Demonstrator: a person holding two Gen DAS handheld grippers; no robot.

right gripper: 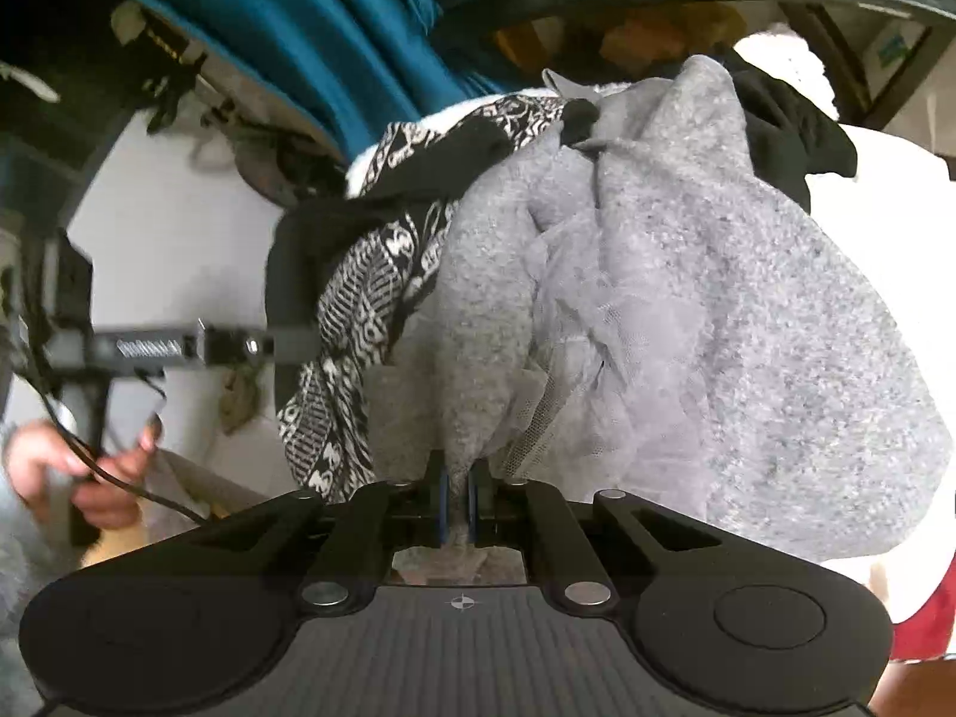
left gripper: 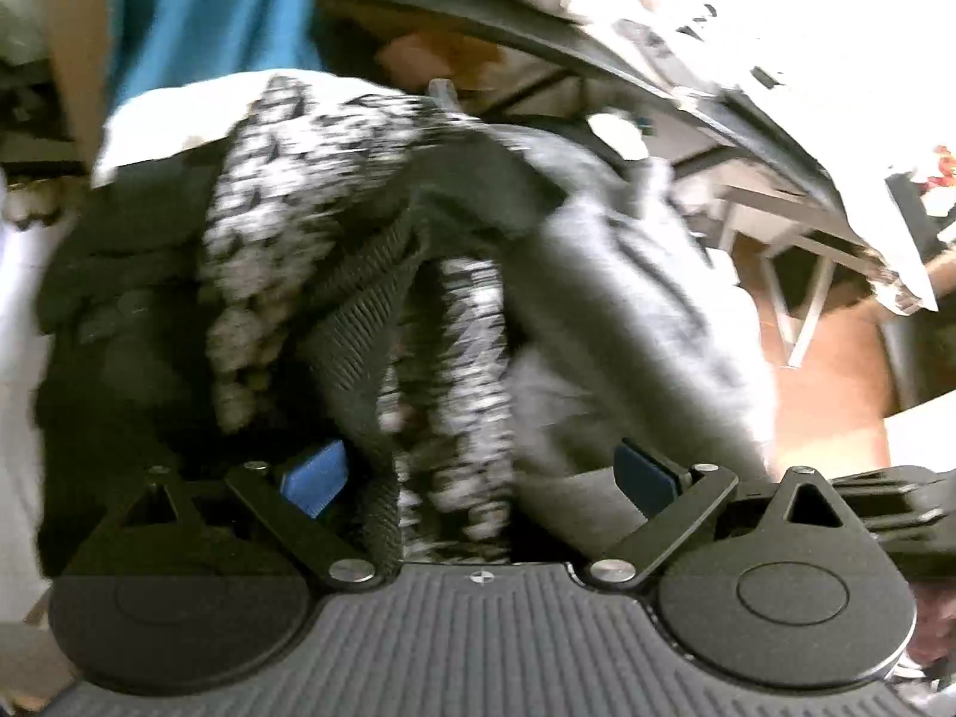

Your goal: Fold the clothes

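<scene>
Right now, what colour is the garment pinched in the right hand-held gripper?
Heathered grey garment; right wrist view.

white surface [right gripper: 179, 251], clothes pile [right gripper: 747, 299]

- Left wrist view: motion blur smears the patterned black-and-white garment [left gripper: 310, 191] and the dark ribbed cloth [left gripper: 364, 322]; weave and edges unreadable.
- Upper right: overexposed white clutter [left gripper: 747, 18], contents indistinct.
- Right wrist view: grey fleece garment [right gripper: 747, 310] hides the pile beneath.
- Lower left: hand [right gripper: 66, 466] partly cut off, blurred.
</scene>
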